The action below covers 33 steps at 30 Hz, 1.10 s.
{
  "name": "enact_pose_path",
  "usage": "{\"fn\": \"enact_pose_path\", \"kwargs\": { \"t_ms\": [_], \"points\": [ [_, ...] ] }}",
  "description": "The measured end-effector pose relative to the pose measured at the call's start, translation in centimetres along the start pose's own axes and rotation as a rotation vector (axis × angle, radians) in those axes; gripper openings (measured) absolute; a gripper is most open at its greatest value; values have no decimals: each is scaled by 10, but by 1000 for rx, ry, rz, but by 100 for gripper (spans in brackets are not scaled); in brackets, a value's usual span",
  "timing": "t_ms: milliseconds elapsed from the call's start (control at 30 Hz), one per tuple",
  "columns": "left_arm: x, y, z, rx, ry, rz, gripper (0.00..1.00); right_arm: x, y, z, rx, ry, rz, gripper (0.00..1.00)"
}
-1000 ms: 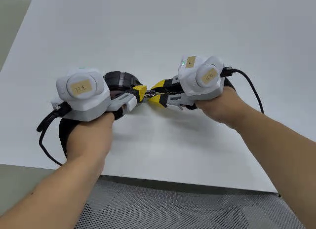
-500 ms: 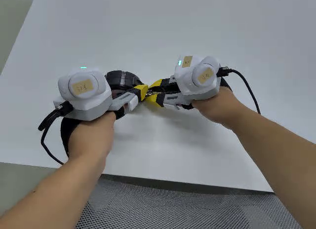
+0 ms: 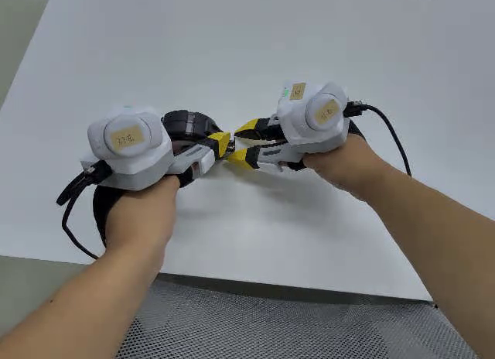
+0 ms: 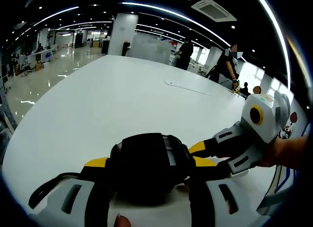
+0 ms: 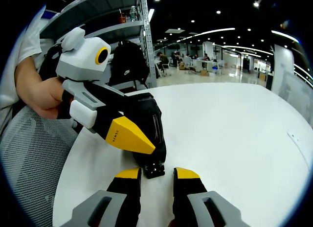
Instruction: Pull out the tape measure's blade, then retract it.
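Nothing is reading cleanly here. A tan sticker (image 3: 128, 136) is sitting on the round housing of the left gripper (image 3: 210, 152), and its handwriting is coming out too small to make out. Two more tan stickers (image 3: 328, 111) are showing on the right gripper (image 3: 244, 142), one on the round face and one on top, both scribbled and illegible. In the right gripper view a tiny dark print (image 5: 116, 134) is running along the left gripper's yellow fingertip (image 5: 129, 139), too blurred to read.

Parted fingers (image 5: 128, 174) before tape measure (image 5: 155, 131)
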State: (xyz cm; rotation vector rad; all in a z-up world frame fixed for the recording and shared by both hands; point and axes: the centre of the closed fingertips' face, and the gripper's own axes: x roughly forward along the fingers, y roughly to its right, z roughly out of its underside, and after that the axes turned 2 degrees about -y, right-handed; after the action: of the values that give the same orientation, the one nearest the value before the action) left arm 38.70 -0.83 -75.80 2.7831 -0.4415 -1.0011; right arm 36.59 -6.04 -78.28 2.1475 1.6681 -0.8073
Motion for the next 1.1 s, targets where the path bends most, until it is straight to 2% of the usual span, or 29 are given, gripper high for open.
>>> {"fn": "enact_pose_path", "kwargs": {
  "t_ms": [333,433,600,900,1100],
  "points": [
    [-1,1,0,19,-2,16,62,0,-1,-1,2,-1,7,23],
    [-4,0,-5,15,19,33,62,-4,-1,-3,-1,3,18,23],
    [-10,-4,-9,29,30,51,65,-8,0,-3,6,5,29,24],
    [-16,-7,-14,81,39,86,65,-14,2,-2,16,7,43,25],
    [-23,-5,-15,154,36,131,65,-23,2,0,21,9,57,26]
  ]
}}
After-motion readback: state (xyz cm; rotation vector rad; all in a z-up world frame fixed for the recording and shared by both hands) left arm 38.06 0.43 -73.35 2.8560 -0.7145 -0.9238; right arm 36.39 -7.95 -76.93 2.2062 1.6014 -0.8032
